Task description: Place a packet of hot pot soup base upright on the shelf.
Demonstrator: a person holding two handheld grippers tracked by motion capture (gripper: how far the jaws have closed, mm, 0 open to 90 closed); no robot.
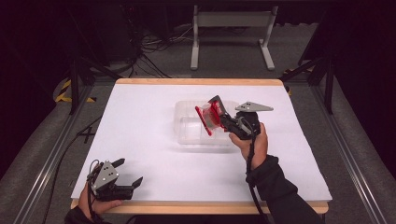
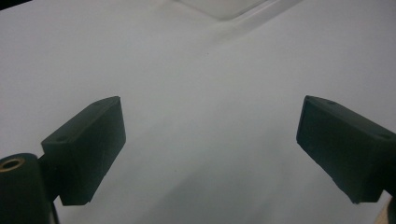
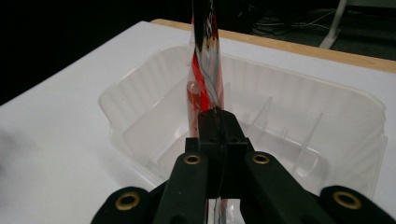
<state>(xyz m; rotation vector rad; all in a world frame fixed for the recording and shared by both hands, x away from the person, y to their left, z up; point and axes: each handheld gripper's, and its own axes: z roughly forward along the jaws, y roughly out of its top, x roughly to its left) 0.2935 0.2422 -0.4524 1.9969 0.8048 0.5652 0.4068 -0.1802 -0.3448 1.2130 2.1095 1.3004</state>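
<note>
We find the right gripper (image 1: 218, 116) clamped on a thin red packet (image 1: 208, 119) held edge-up just above the clear plastic tray (image 1: 187, 135), placement apparently still pending, while the left gripper (image 1: 125, 179) rests open and empty well short of the tray.

Bright white table (image 1: 140, 140), dark surroundings, soft shadows, close views blurred (jaws especially), mild glare.
</note>
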